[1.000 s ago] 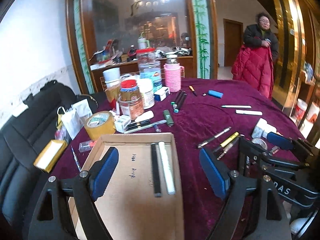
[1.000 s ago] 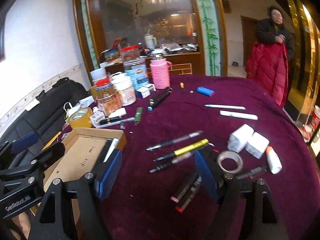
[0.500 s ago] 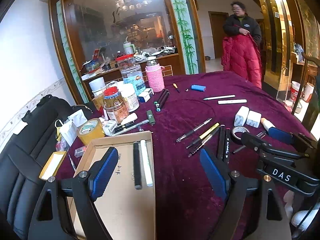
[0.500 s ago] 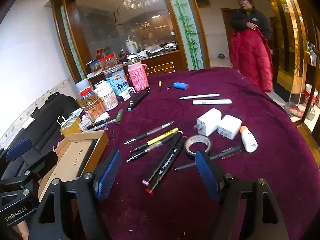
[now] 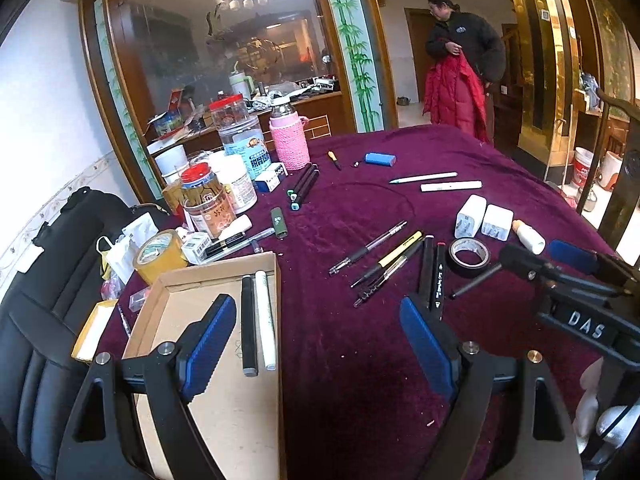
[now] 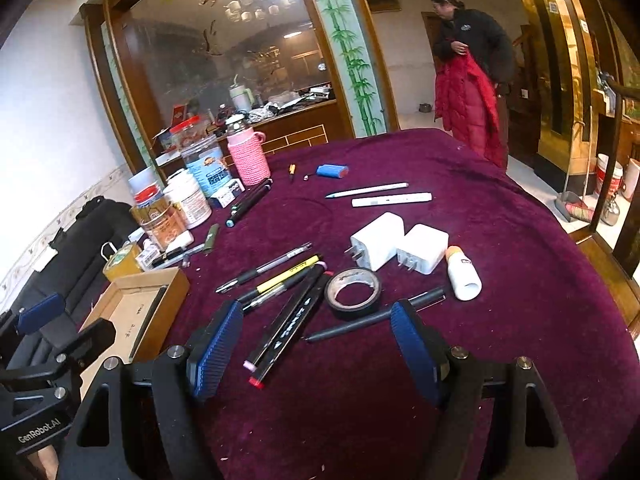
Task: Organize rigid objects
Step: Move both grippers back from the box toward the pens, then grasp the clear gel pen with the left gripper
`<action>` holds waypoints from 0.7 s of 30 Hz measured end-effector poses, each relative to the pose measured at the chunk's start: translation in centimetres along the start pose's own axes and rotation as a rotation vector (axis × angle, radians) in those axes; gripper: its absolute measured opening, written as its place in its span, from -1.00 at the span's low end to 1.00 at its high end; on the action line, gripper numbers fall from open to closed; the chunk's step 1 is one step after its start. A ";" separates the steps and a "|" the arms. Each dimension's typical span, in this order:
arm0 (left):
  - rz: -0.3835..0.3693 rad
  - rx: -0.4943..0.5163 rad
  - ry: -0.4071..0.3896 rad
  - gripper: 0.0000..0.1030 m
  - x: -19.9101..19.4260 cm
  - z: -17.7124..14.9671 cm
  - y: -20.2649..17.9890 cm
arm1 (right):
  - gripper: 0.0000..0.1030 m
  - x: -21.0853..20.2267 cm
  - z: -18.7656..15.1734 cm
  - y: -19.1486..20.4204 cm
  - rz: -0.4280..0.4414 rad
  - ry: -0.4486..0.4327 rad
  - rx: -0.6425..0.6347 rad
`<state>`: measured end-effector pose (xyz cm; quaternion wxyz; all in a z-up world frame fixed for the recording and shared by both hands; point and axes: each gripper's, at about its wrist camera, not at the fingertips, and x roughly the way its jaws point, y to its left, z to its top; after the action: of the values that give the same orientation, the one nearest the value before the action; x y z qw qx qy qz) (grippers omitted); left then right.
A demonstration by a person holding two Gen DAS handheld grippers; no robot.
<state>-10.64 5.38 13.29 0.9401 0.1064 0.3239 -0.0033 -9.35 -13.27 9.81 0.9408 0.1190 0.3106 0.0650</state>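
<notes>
Both grippers stand wide and hold nothing: the left gripper point(image 5: 316, 344) is over the cardboard box's point(image 5: 224, 272) right wall, the right gripper point(image 6: 316, 352) over two black markers point(image 6: 288, 328) right of the box.

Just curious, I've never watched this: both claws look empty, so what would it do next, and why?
Probably lower the open right gripper onto the two black markers just ahead of it. The cardboard box already holds two pens, and neither it nor the open left gripper holds anything.
</notes>
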 end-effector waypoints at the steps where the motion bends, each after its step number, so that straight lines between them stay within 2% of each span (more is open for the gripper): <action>1: -0.001 0.000 0.003 0.62 0.2 0.0 0.0 | 0.56 0.2 0.1 -0.3 -0.001 0.001 0.007; 9: -0.006 0.024 0.054 0.62 3.3 0.6 -1.1 | 0.56 1.9 1.9 -3.7 -0.021 -0.006 0.039; 13: -0.050 0.015 0.094 0.62 5.4 1.1 -1.3 | 0.56 2.4 4.7 -7.6 -0.091 -0.084 0.085; 17: -0.138 -0.016 0.173 0.62 8.4 1.8 -2.1 | 0.56 3.9 6.7 -12.0 -0.153 -0.141 0.169; 20: -0.158 0.051 0.194 0.62 10.3 2.6 -3.6 | 0.56 4.8 6.4 -13.9 -0.173 -0.160 0.207; 21: -0.155 0.070 0.192 0.62 10.7 2.8 -3.9 | 0.56 5.4 6.0 -14.5 -0.185 -0.130 0.230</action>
<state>-0.76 1.68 8.13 0.8975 0.1138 0.4191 -0.0772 -0.76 -27.32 7.53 0.9410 0.2008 0.2643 -0.0657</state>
